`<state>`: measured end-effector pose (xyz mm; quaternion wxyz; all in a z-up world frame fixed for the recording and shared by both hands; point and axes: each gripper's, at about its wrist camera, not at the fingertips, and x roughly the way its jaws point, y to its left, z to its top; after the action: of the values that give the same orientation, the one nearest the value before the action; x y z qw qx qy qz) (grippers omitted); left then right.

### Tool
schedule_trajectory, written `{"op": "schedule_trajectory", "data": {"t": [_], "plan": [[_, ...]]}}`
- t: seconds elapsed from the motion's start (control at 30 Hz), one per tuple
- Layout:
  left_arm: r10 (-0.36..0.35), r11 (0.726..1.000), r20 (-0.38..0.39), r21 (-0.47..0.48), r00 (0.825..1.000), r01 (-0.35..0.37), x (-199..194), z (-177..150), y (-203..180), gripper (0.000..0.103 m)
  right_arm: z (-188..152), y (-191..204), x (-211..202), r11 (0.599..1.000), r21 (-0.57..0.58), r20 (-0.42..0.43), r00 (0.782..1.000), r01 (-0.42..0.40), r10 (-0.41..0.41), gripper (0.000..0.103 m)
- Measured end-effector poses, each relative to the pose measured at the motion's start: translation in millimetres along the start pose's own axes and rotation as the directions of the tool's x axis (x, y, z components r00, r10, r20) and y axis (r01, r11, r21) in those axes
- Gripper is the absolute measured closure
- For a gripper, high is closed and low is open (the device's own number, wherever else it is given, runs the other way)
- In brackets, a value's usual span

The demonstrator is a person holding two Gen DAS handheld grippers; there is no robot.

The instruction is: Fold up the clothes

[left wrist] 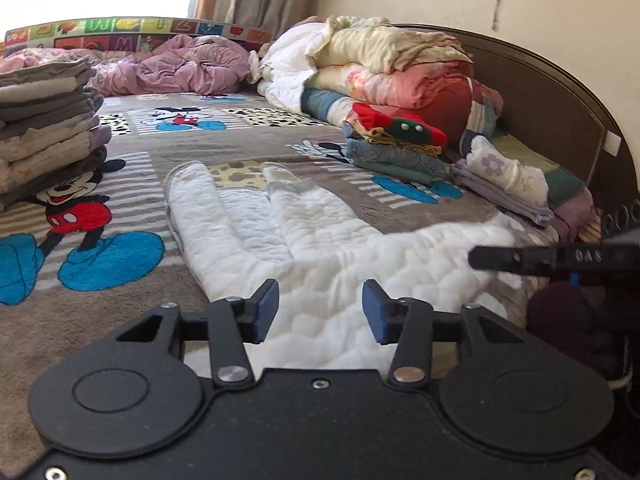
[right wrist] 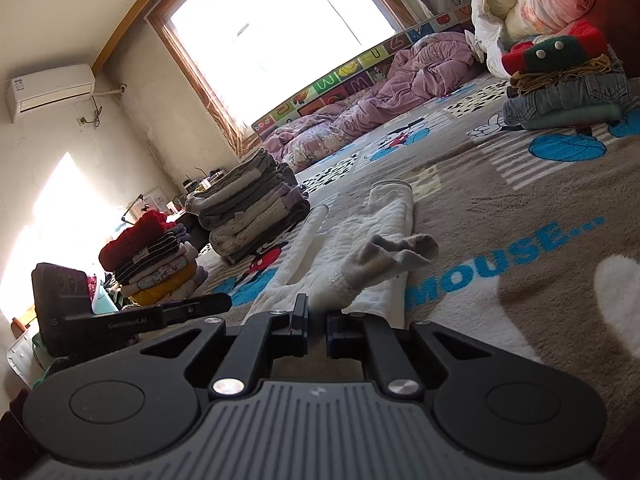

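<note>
Left tongs (left wrist: 320, 306) hang released, nothing between the pads, over the waist of the white quilted trousers (left wrist: 280, 232), which lie flat on the bed (left wrist: 240, 148), legs pointing to twelve o'clock. At three o'clock, right tongs (right wrist: 316, 322) are clenched on the trousers' hem, apparently pinning it ready for the fold.

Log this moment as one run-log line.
stage: folding white quilted pants on bed | left gripper: open, empty, over waist end | right gripper: shut on pants | folded stack: untouched
</note>
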<state>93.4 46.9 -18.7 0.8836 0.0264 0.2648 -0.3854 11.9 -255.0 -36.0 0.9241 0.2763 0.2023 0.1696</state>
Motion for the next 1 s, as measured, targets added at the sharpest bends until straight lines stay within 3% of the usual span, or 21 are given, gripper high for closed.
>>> {"op": "schedule_trajectory", "data": {"t": [0.27,0.5,0.6,0.73,0.83,0.93,0.97,1.0], "plan": [[-0.043,0.996,-0.103,0.067,0.994,0.05,15.0,-37.5,-11.2,0.054,25.3,14.9,6.1,0.997,0.072,0.017,1.0,-0.01,0.009,0.093],[-0.103,0.994,-0.119,0.02,0.988,0.106,17.4,-39.5,-2.7,0.051,58.5,58.6,61.3,0.999,0.039,-0.016,1.0,-0.022,0.022,0.093],[-0.143,0.989,-0.118,-0.037,0.983,0.14,14.2,-38.3,7.0,0.049,69.9,73.6,98.1,1.0,0.015,-0.053,0.999,-0.011,0.012,0.093],[-0.226,0.959,-0.084,-0.192,0.97,0.207,7.8,-37.3,30.8,0.049,75.3,78.8,169.8,1.0,0.002,-0.185,0.983,0.021,-0.02,0.093],[-0.245,0.942,-0.055,-0.251,0.968,0.225,3.2,-37.9,40.0,0.049,77.5,74.0,201.2,0.999,0.032,-0.244,0.97,0.0,0.008,0.076],[-0.255,0.928,-0.024,-0.285,0.967,0.238,-1.7,-39.7,44.4,0.049,84.4,74.6,192.2,0.999,-0.006,-0.169,0.985,-0.032,0.031,0.053],[-0.253,0.927,-0.017,-0.29,0.967,0.237,-2.7,-39.9,45.1,0.049,84.9,70.9,191.9,0.999,-0.032,-0.175,0.984,-0.021,0.015,0.042],[-0.252,0.925,-0.01,-0.297,0.968,0.238,-3.4,-40.3,46.0,0.049,85.3,65.6,193.4,0.998,-0.062,-0.191,0.982,-0.005,-0.007,0.038]]}}
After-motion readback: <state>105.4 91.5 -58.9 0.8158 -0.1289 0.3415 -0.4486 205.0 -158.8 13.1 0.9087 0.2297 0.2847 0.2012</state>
